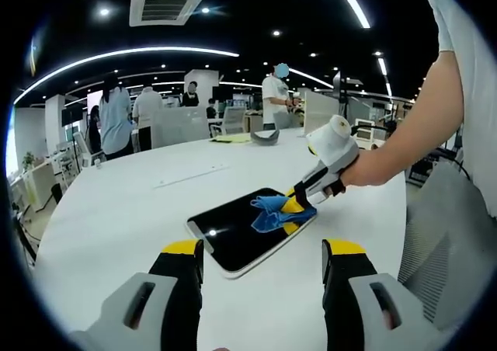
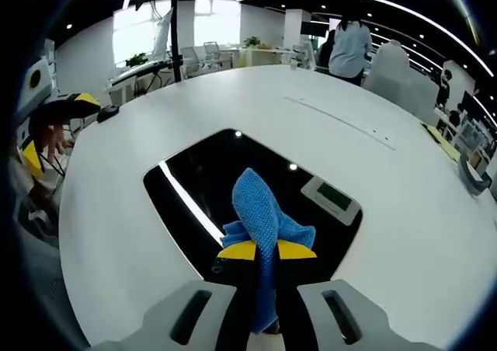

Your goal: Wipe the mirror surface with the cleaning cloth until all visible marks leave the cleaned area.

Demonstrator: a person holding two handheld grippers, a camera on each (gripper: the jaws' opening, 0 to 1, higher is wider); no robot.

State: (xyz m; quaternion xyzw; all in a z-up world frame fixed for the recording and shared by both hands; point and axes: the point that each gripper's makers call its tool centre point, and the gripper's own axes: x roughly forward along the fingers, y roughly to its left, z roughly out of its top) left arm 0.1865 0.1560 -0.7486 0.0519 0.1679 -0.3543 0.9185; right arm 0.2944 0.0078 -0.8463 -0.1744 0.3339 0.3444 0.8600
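Note:
A flat rectangular mirror (image 1: 233,238) (image 2: 233,188) with a white rim lies on the white table and reflects the dark ceiling and its lights. A blue cleaning cloth (image 1: 273,211) (image 2: 262,219) rests on the mirror near its right end, pinched between yellow-tipped jaws. My right gripper (image 2: 266,250) (image 1: 297,203) is shut on the cloth, held by a person's hand. My left gripper (image 1: 264,250) stands open just in front of the mirror's near edge, nothing between its jaws; in the right gripper view it shows at the left edge (image 2: 31,149).
The round white table (image 1: 116,211) (image 2: 388,118) has a thin strip (image 1: 190,175) and a grey object (image 1: 265,136) further back. Several people stand beyond the table among office desks. A grey chair (image 1: 446,234) sits on the right.

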